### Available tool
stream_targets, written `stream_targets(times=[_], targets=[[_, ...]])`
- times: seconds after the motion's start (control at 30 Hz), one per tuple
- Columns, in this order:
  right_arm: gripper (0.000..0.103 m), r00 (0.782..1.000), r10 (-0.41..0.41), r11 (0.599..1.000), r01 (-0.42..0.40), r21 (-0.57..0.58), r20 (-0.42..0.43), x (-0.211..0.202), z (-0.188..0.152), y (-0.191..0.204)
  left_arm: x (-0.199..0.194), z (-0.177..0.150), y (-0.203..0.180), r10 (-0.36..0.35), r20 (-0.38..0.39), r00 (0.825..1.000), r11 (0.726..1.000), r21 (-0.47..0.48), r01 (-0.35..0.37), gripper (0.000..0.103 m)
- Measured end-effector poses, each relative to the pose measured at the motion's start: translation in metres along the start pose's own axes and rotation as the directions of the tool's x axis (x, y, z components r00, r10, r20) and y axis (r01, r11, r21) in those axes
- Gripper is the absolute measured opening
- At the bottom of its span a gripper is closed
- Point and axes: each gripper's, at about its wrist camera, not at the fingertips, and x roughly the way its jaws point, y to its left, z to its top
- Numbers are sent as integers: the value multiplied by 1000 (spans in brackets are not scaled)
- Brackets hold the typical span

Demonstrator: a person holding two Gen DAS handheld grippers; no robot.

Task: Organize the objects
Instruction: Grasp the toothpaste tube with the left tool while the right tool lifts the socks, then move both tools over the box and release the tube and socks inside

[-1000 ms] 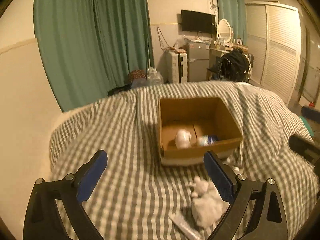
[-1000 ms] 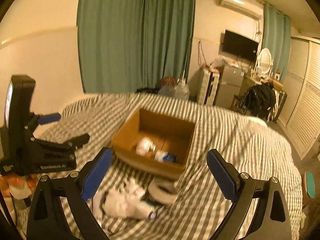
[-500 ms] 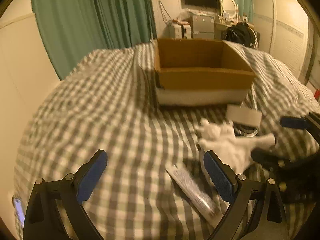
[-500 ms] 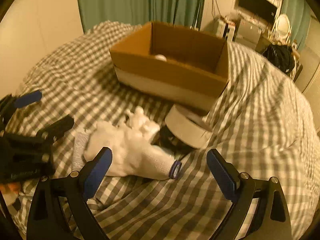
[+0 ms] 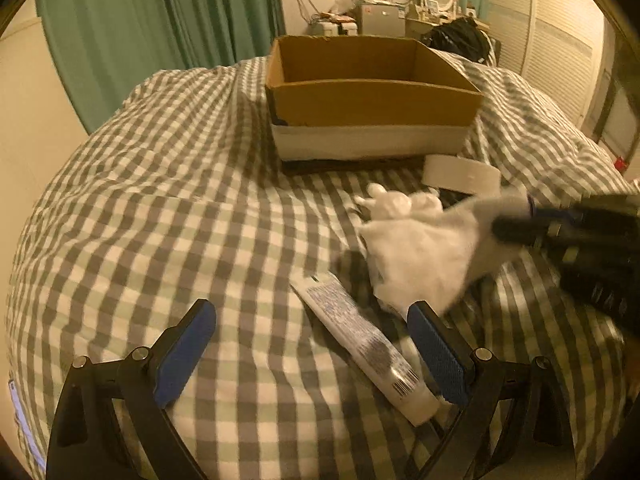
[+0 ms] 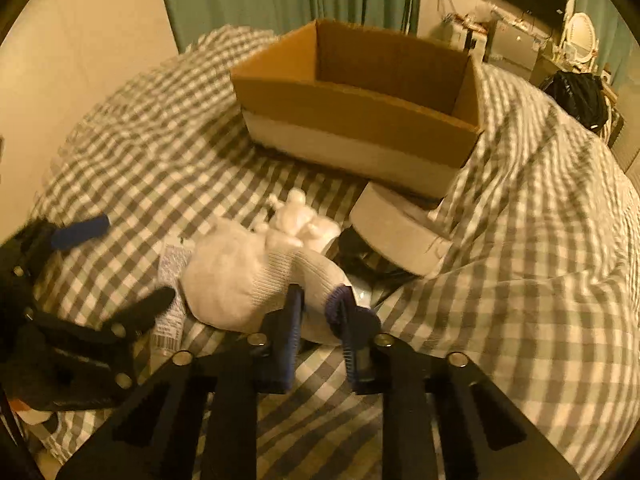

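Observation:
A white knit glove with a blue cuff lies on the checked bedspread. My right gripper is shut on the glove's cuff end; the glove also shows in the left wrist view. My left gripper is open and low over the bed, with a white tube lying between its fingers, nearer the right one. The tube also shows in the right wrist view. An open cardboard box stands beyond; its inside is hidden. A white tape roll leans by the box's front right corner.
A dark object lies under the tape roll and glove. The box sits mid-bed. Green curtains, a wall at left, and a wardrobe and cluttered furniture stand behind the bed.
Both grippers dropped low toward the bed and came nearer the objects. My right gripper went from open to shut on the glove's cuff. My left gripper stayed open and closed in on the tube.

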Motion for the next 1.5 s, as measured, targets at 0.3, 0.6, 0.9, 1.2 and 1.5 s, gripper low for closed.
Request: stream_targets(times=[0.3,0.6,0.9,1.2,1.5], targets=[[8,985,-105,994,104,17,134,-48,7,-18,28,-11,-25,-110,-118,987,992,51,117,52],[8,977,-119,992,111,52,176,-66,7,-30,13,-12,-42,-88,-66,994,987,125,96,24],[8,960,-131,991,124,46,245,-95,14,-29,-19,12,-29,-71,40,997,991,118,66,23],[8,933,-164,985,169,12,319,-129,42,-26,-49,66,-13,-84,155,984,993,91,71,23],[8,888,-187,979,205,2,419,-159,99,-26,-65,137,-8,-95,260,961,993,92,73,23]])
